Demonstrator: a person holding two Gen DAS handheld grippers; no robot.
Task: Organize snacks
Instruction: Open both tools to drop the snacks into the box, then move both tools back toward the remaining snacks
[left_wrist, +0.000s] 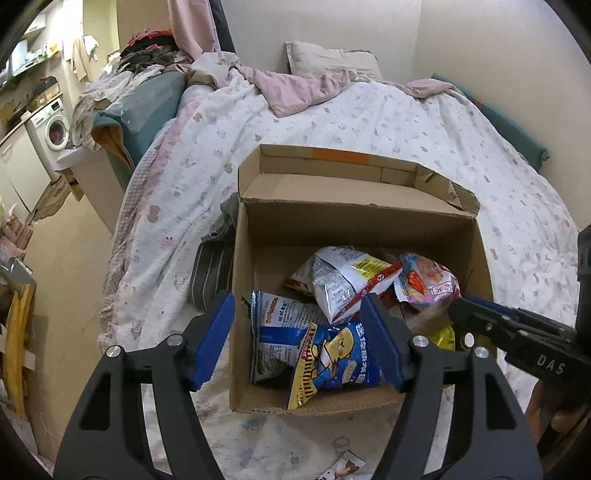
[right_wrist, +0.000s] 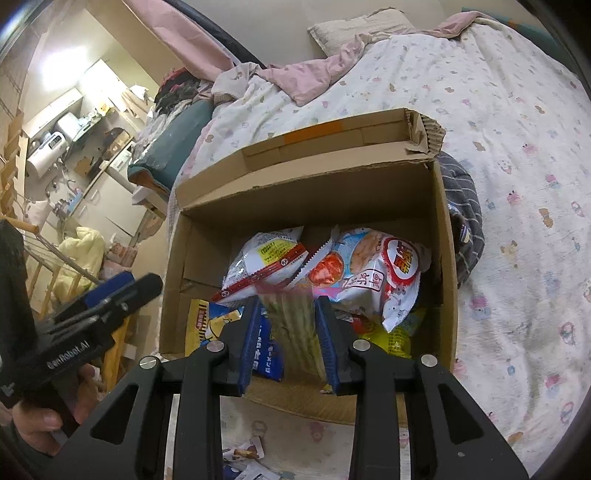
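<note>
left tool (left_wrist: 297, 339): mine, jaws wide apart over the box's near end, gripping nothing; blue cartoon packet (left_wrist: 334, 363) lies loose below.
right tool (right_wrist: 288, 345): narrow gap, a blurred pale-green packet (right_wrist: 293, 328) between the pads; grip unclear.
box (right_wrist: 441, 236): cardboard, open, on the bed (right_wrist: 517, 147).
snacks: white packet (left_wrist: 347, 280) and pink packet (right_wrist: 380, 269) piled inside.

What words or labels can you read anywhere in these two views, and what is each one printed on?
"DAS": white letters on the black body of the right gripper, in the left wrist view.
"GenRobot.AI": white letters on the black body of the left gripper, in the right wrist view.
Snack bags in the cardboard box: large Chinese characters and small print, too warped or blurred to quote reliably.
Washing machine: panel markings too small to read.
</note>
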